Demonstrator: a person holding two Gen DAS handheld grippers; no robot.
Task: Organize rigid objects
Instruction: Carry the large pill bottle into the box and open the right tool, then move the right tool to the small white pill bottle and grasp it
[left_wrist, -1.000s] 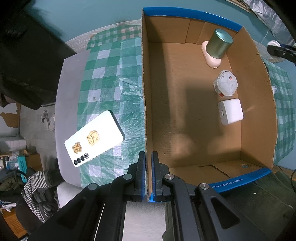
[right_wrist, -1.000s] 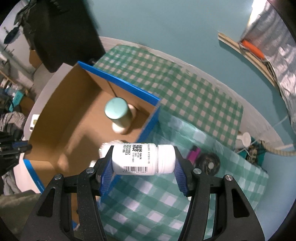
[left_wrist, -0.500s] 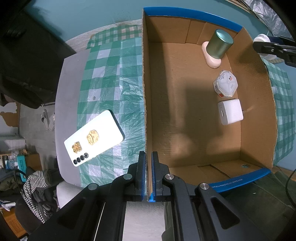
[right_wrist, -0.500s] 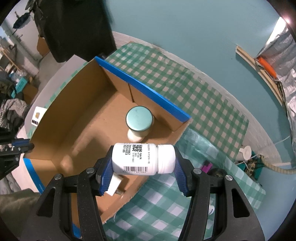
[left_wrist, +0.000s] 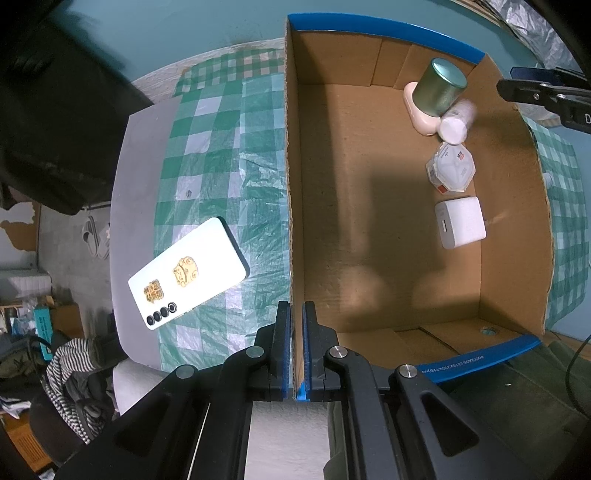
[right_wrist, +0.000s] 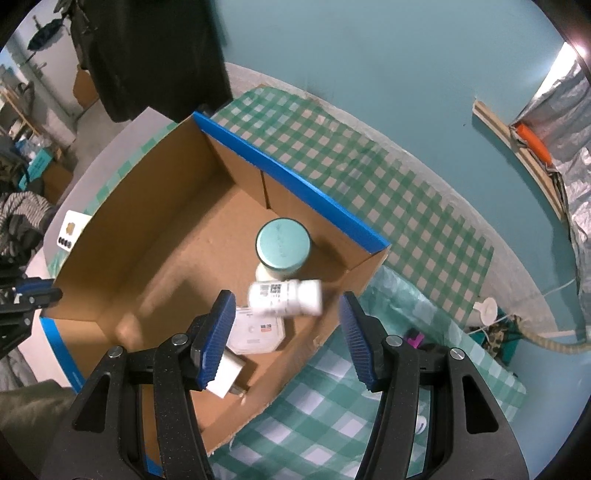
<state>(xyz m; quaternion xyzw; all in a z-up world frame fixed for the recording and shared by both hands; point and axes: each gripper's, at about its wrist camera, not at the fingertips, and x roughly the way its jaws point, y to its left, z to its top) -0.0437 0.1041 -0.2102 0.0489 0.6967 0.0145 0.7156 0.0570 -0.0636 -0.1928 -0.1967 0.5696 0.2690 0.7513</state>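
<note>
A cardboard box (left_wrist: 369, 221) with blue-taped rims stands on the green checked cloth. My left gripper (left_wrist: 293, 332) is shut on the box's near wall. My right gripper (right_wrist: 286, 321) is open above the box's far corner (right_wrist: 369, 258). A white pill bottle (right_wrist: 284, 297) is blurred below its fingers, inside the box, and it also shows in the left wrist view (left_wrist: 456, 122). Beside it are a teal-lidded can (right_wrist: 282, 245) on a cream object, a white hexagonal packet (right_wrist: 255, 334) and a white charger cube (left_wrist: 460, 221).
A white phone (left_wrist: 186, 273) lies back-up on the cloth left of the box. A magenta item (right_wrist: 413, 338) and a white round item (right_wrist: 485, 308) lie on the cloth right of the box. Clothes and clutter sit past the table's left edge.
My right gripper has moved over the box and opened. The white pill bottle has left its fingers and dropped into the box beside the can. The left gripper has not moved.
</note>
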